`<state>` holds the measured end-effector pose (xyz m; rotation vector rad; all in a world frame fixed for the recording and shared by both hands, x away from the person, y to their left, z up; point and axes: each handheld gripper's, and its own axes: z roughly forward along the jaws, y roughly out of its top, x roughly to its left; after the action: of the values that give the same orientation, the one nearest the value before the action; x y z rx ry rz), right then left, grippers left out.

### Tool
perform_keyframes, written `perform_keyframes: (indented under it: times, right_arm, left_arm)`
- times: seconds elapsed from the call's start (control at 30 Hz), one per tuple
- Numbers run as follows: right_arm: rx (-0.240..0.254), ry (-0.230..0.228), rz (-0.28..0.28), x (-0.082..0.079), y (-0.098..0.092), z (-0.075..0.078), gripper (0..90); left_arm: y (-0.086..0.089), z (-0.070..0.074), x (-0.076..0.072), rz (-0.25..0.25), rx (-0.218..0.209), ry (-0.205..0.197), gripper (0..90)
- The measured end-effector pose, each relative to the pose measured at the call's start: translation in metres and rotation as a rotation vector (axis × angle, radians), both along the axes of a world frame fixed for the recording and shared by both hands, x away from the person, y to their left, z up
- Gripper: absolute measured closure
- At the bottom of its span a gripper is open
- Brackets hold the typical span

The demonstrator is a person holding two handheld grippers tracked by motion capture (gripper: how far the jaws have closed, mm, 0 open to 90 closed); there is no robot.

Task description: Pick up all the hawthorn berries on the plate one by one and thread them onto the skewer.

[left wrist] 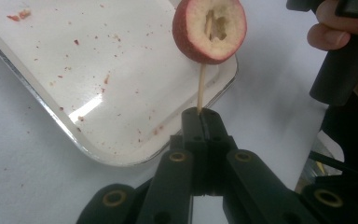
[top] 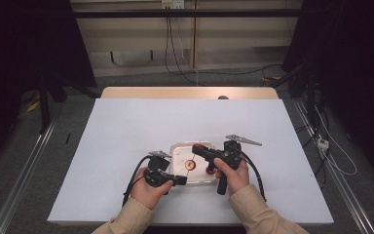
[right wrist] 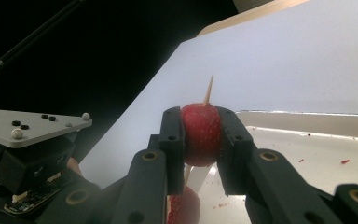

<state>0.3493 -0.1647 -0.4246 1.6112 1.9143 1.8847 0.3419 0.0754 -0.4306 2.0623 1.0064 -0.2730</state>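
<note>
My left gripper (left wrist: 200, 114) is shut on the lower end of a thin wooden skewer (left wrist: 200, 86). A red fruit (left wrist: 209, 29) with a hollowed pale centre sits on that skewer, above the white tray (left wrist: 98, 93). My right gripper (right wrist: 200, 116) is shut on a second red fruit (right wrist: 201, 140), and the skewer's pointed tip (right wrist: 208, 91) sticks out of its top. The first fruit (right wrist: 184, 205) shows just below it. In the high view the left gripper (top: 181, 180) and right gripper (top: 198, 147) meet over the tray (top: 175, 148), with the cored fruit (top: 190, 165) between them.
Red crumbs and bits of peel are scattered in the tray (right wrist: 307, 126). A white sheet (top: 126, 131) covers the table; its wooden far edge (top: 190, 92) shows beyond. Another small red piece (top: 209, 170) lies by the right hand. Cables trail from both grippers toward the near edge.
</note>
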Motion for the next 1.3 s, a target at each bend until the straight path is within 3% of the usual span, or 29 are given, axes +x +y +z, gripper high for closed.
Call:
perform_keyframes:
  times: [0.1, 0.17, 0.2, 0.23, 0.3, 0.37, 0.43, 0.5, 0.63, 0.8, 0.87, 1.1, 1.3]
  right_arm:
    - [0.012, 0.007, 0.005, 0.001, -0.001, 0.0, 74.8]
    - [0.019, 0.03, 0.037, 0.0, 0.0, -0.001, 74.8]
    - [0.026, 0.05, 0.07, -0.001, 0.005, -0.005, 74.8]
    - [0.006, 0.029, 0.051, -0.004, 0.009, -0.005, 74.8]
    - [-0.004, 0.03, 0.055, -0.002, 0.009, -0.003, 74.7]
    - [0.022, 0.055, 0.056, 0.0, 0.007, -0.006, 74.5]
    - [0.025, 0.032, 0.063, 0.001, 0.007, -0.008, 73.1]
    - [0.017, 0.002, 0.04, 0.001, 0.007, -0.006, 63.6]
    - [0.011, -0.007, 0.013, 0.004, 0.001, -0.001, 50.1]
    - [-0.039, -0.016, 0.006, 0.005, -0.007, 0.001, 39.4]
    - [-0.079, -0.02, 0.008, 0.005, -0.01, 0.001, 36.6]
    - [-0.274, -0.024, 0.052, 0.002, -0.017, -0.009, 34.5]
    - [-0.336, -0.029, 0.063, -0.002, -0.025, -0.013, 34.0]
  left_arm:
    - [0.001, 0.001, 0.0, 0.0, -0.005, 0.001, 90.0]
    - [0.002, 0.005, 0.002, 0.017, -0.045, -0.002, 90.0]
    - [0.002, 0.007, 0.003, 0.006, -0.011, -0.013, 90.0]
    - [0.002, 0.006, 0.003, 0.0, -0.025, 0.004, 90.0]
    - [0.001, 0.004, 0.003, 0.008, -0.028, 0.004, 90.0]
    - [0.003, 0.005, 0.003, -0.001, -0.037, 0.01, 90.0]
    - [0.004, 0.005, 0.003, 0.012, -0.03, 0.007, 90.0]
    - [0.007, 0.003, 0.005, -0.002, -0.034, 0.023, 90.0]
    - [0.012, 0.004, 0.005, 0.016, -0.038, 0.01, 90.0]
    - [0.018, 0.004, 0.005, 0.025, -0.019, 0.002, 90.0]
    - [0.019, 0.004, 0.004, 0.027, -0.019, 0.003, 90.0]
    - [0.025, 0.006, 0.003, 0.028, -0.016, -0.017, 90.0]
    - [0.026, 0.006, 0.003, 0.025, -0.015, -0.018, 90.0]
